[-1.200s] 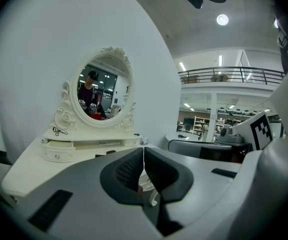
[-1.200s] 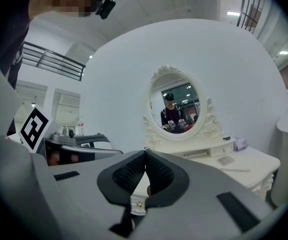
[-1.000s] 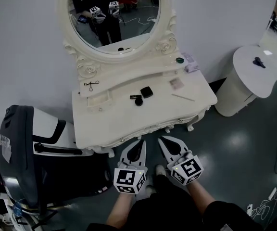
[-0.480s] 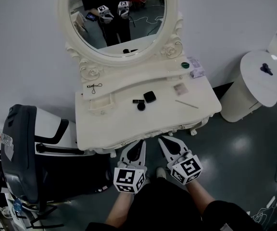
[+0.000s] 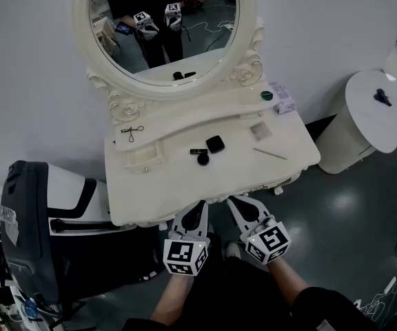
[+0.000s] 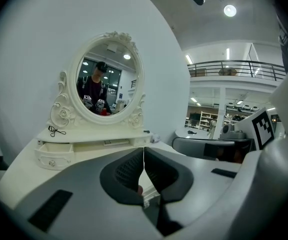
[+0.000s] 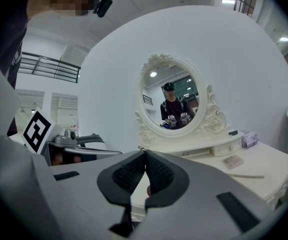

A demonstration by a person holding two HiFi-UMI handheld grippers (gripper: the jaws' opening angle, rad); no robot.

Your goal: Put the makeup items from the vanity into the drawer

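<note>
On the white vanity point(image 5: 157, 192) lie a square black compact point(image 5: 215, 143), a round black pot point(image 5: 202, 158), a short black tube point(image 5: 197, 151), a thin stick point(image 5: 271, 154) and a pale palette point(image 5: 257, 129). A green-lidded jar point(image 5: 267, 95) and a packet point(image 5: 281, 101) sit on the raised shelf. A small drawer point(image 5: 143, 156) on the left stands pulled out. My left gripper point(image 5: 200, 209) point(image 6: 143, 149) and right gripper point(image 5: 236, 204) point(image 7: 144, 154) hover side by side just before the vanity's front edge, both shut and holding nothing.
An oval mirror point(image 5: 164, 26) rises behind the shelf, and a black wire clip point(image 5: 131, 132) lies at the shelf's left end. A black and white chair point(image 5: 40, 219) stands close at the left. A round white side table point(image 5: 374, 116) stands at the right.
The head view has shifted a little, so the vanity sits slightly lower in the picture. Both grippers stay in the same place, still shut.
</note>
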